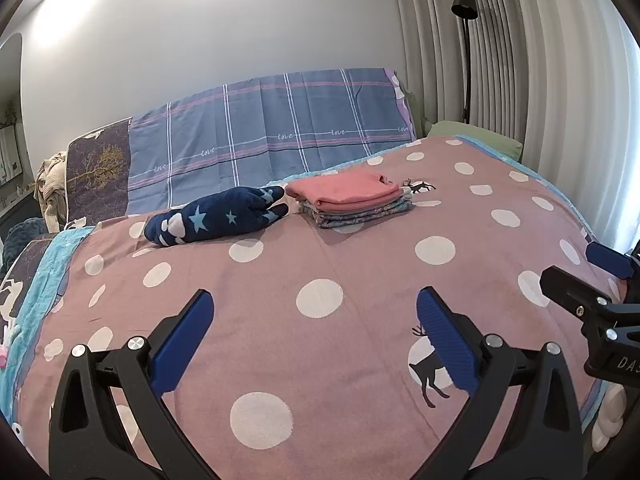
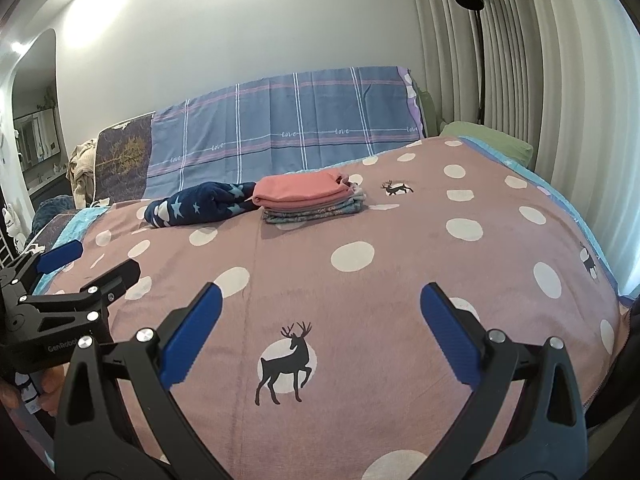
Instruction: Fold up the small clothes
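Observation:
A stack of folded small clothes [image 1: 352,202] [image 2: 310,200], pink piece on top and blue-grey patterned ones under it, lies far back on the bed. To its left a dark blue garment with stars [image 1: 218,216] [image 2: 200,204] lies bunched up. My left gripper [image 1: 314,304] hovers open over the near part of the pink dotted bedspread [image 1: 320,360], nothing between its blue pads. My right gripper [image 2: 320,296] is open too, empty, above the deer print. Each gripper shows at the edge of the other's view: the right gripper [image 1: 592,276] and the left gripper [image 2: 92,264].
A blue plaid cover [image 1: 264,132] stands against the wall behind the bed. A green pillow [image 1: 480,136] lies at the far right corner, with a black floor lamp [image 1: 464,8] and a pleated curtain behind it. Loose beige cloth [image 1: 50,184] is heaped at the far left.

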Motion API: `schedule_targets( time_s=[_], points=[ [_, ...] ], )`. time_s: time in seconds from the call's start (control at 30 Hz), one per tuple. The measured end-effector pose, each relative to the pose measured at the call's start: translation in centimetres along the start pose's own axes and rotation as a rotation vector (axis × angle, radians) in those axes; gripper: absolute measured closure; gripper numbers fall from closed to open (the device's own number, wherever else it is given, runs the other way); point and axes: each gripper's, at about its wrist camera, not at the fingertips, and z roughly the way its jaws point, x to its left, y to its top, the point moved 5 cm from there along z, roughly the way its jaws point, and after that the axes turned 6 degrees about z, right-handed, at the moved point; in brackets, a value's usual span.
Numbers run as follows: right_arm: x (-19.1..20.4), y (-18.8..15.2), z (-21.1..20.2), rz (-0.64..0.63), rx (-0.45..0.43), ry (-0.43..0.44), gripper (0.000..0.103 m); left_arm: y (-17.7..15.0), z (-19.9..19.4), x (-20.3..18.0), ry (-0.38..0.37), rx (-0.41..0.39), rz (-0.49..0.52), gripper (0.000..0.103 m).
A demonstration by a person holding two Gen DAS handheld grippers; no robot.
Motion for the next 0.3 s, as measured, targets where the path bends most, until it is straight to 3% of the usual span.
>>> schedule_targets(
  time_s=[0.3],
  points=[
    [-0.14,-0.13,0.94,0.000,0.019,-0.001,0.002,-0.35,0.38,0.57,0.003,0.015,-0.011,0.001]
  ],
)
